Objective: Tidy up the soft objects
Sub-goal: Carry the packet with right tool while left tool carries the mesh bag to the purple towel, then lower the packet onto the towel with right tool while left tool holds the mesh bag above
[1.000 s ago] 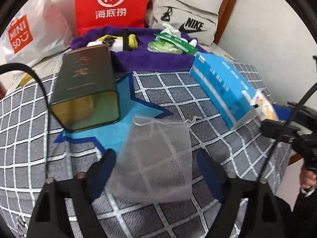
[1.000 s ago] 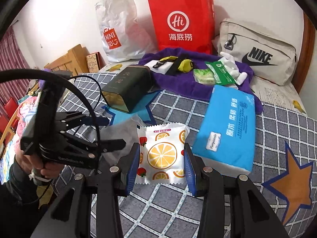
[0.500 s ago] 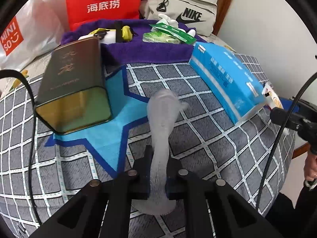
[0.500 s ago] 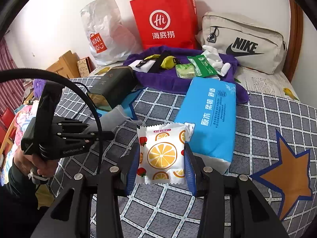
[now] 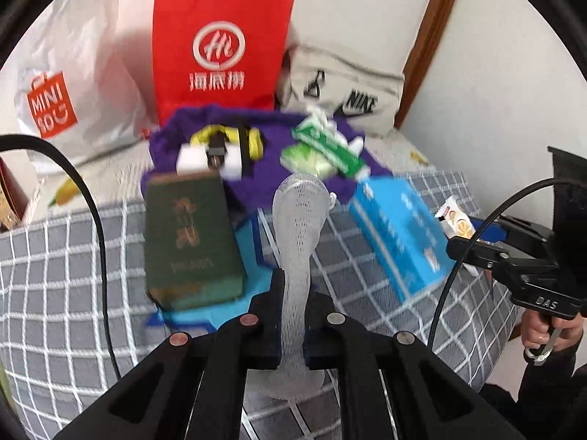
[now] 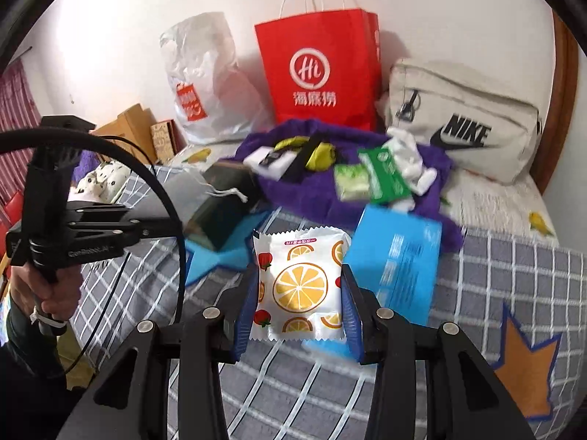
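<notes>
Left side: dark green rectangular tin box (image 5: 192, 238) lies on the grey checked bed cover (image 5: 55, 275), just left of the left gripper (image 5: 293, 315). Left gripper narrow, pinching a translucent white mesh drawstring pouch (image 5: 299, 220). The pouch is bunched to a thin neck between the blue-padded fingers (image 5: 273, 311), its upper part standing up loose above them, lifted off the bed.

- Risk: mesh is limp and slick; a grip on a thin bunched neck may let it slide out, likely on a quick swing.
- Risk: the loose top and drawstring (image 6: 229, 193) could catch a corner of the tin box if carried low past it.

Centre: purple fleece cloth (image 5: 279, 139) at the back holds small items, including a green packet (image 5: 326, 146). Behind it, a red paper carrier bag (image 5: 220, 47). Likely drop zone, judging from the task. Clutter there leaves little free room; a careless placement may knock things over.

Right side: blue rectangular tissue pack (image 6: 398, 260) lies on the bed. Right gripper (image 6: 299, 297) partly closed on a white snack packet printed with an orange slice (image 6: 301, 282), held by its side edges, raised above the bed.

- Risk: packet is air-filled and smooth; too hard a squeeze may burst or buckle it, too light and it drops.
- Risk: both grippers work close together; the trailing black cables (image 6: 161, 198) could snag on each other or on the load.

Both views are motion-blurred; fine contact is hard to judge.
</notes>
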Demonstrator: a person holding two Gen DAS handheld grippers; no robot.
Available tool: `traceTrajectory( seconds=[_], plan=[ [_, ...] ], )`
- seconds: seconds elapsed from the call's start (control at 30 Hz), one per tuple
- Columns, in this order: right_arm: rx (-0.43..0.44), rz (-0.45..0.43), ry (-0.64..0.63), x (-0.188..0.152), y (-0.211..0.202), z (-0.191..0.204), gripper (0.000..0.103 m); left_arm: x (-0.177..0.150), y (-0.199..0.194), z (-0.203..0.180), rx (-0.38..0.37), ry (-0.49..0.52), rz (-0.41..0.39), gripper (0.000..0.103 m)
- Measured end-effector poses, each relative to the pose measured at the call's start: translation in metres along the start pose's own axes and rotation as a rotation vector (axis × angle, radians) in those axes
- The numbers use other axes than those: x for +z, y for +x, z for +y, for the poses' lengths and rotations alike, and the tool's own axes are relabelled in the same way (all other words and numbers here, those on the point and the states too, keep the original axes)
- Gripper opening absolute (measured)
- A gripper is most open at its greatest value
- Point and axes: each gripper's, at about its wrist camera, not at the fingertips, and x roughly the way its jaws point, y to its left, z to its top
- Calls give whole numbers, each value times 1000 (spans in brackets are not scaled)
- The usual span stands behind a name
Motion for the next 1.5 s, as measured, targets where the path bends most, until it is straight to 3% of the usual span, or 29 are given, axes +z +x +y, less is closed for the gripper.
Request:
traceTrajectory(
  seconds=[0.4, 0.63, 0.93, 1.2, 1.5],
  plan=[
    [-44, -57, 35, 68, 14, -34, 42, 71, -19, 33, 100, -1, -90, 8],
    [-71, -92, 42, 106, 27, -50, 42, 114, -21, 52, 111, -17, -149, 8],
    [-74, -122, 60, 154, 48, -67, 42, 170, -14, 51, 165, 38, -192, 8],
    [-51, -134, 137, 174, 77, -86, 42, 191, 23, 53, 144, 38, -175, 8],
    [-36, -49, 129, 169, 120, -91, 42, 190, 77, 67, 124, -7, -100, 8]
  ],
)
